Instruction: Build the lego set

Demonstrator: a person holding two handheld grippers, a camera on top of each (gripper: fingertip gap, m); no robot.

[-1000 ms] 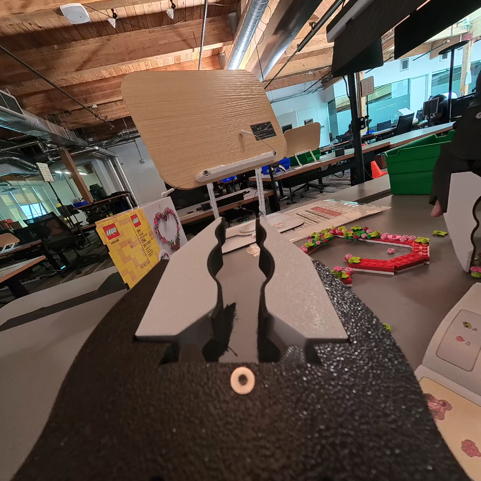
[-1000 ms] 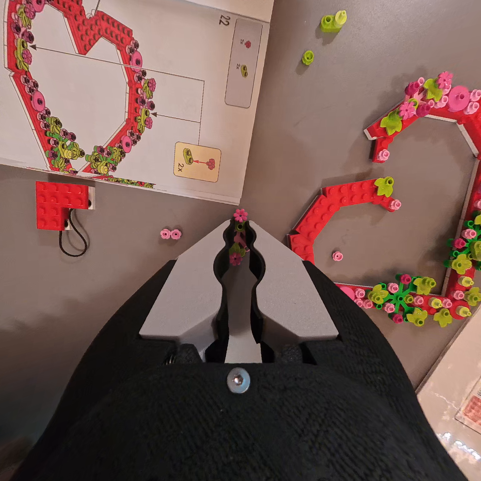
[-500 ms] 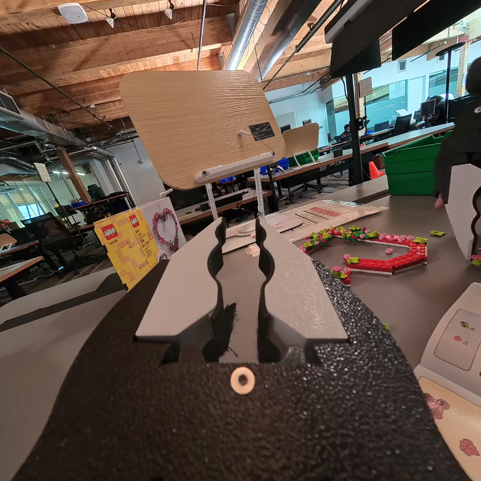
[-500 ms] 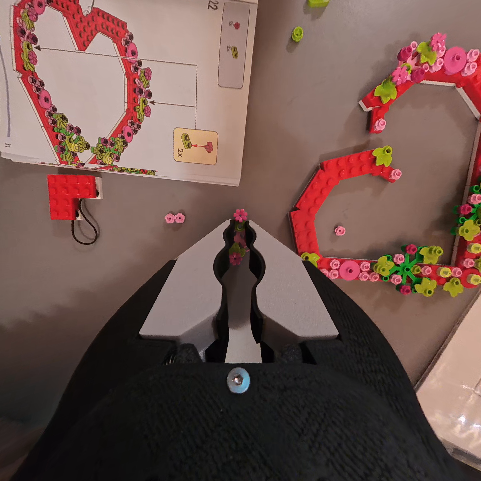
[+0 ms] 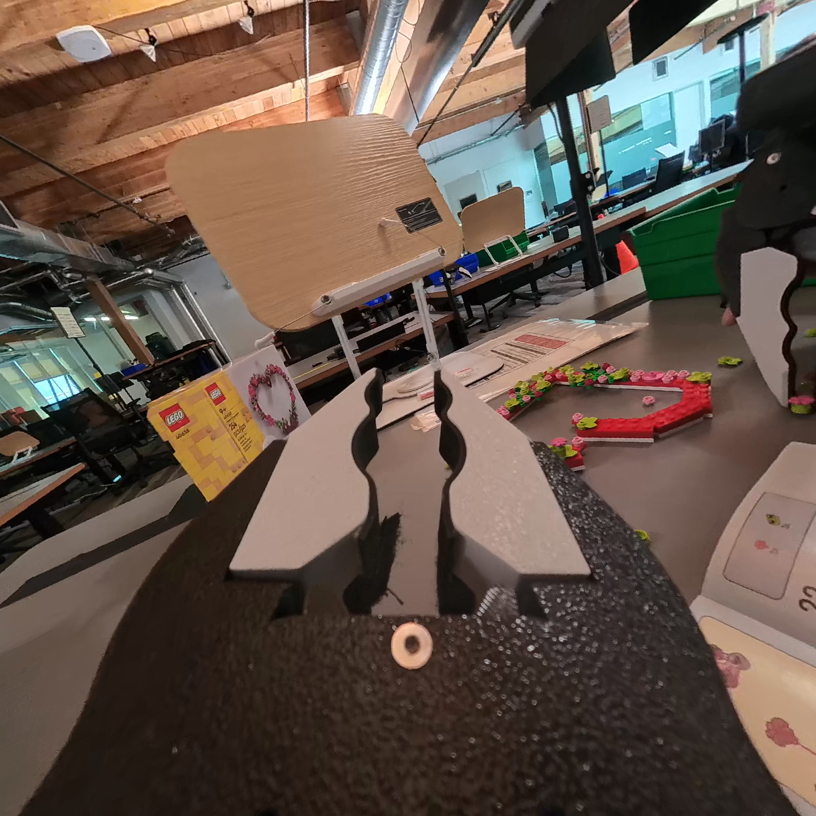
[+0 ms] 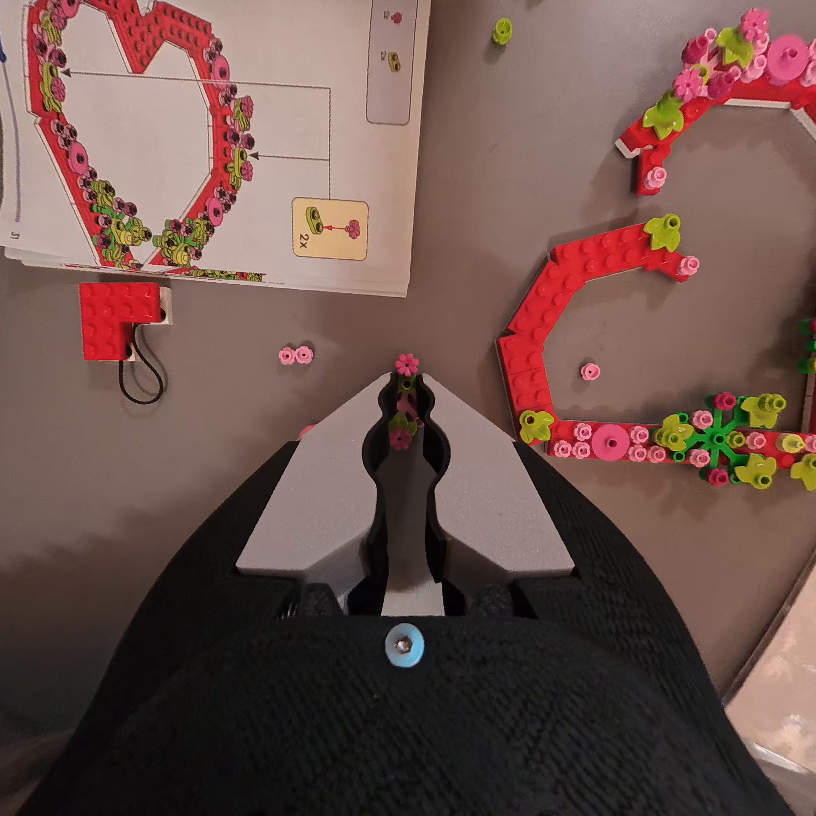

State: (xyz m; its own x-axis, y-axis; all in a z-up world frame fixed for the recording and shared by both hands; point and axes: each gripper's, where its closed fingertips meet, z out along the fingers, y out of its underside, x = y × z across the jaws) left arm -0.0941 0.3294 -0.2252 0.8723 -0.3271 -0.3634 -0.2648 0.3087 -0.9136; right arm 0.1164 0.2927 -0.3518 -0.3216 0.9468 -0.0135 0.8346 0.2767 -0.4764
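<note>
The grey counter is carrying everything, and the right wrist view is now sitting lower over it than a second ago: the booklet and the red heart frame are both looming larger, and the frame is sliding off toward the right edge. The frame is lying open and unfinished, with flowers and leaves crowding its lower arm while the near red arm is showing mostly bare studs. The booklet is lying open just left of it, touching nothing. A red L-shaped block with a black cord loop is resting just below the booklet.

The left hand-held gripper is hovering released and empty, aimed level across the counter at a tilted wooden stand and the yellow box; it is barely shifting.

The right hand-held gripper is clenched on a flower sprig, a lime piece topped by a magenta bloom poking past the tips. Two loose pink flowers are lying just left of it, and another inside the frame.

Judging by the descent, the sprig is being carried down for seating, likely on the frame's bare studs, which are lying off to the right.
</note>
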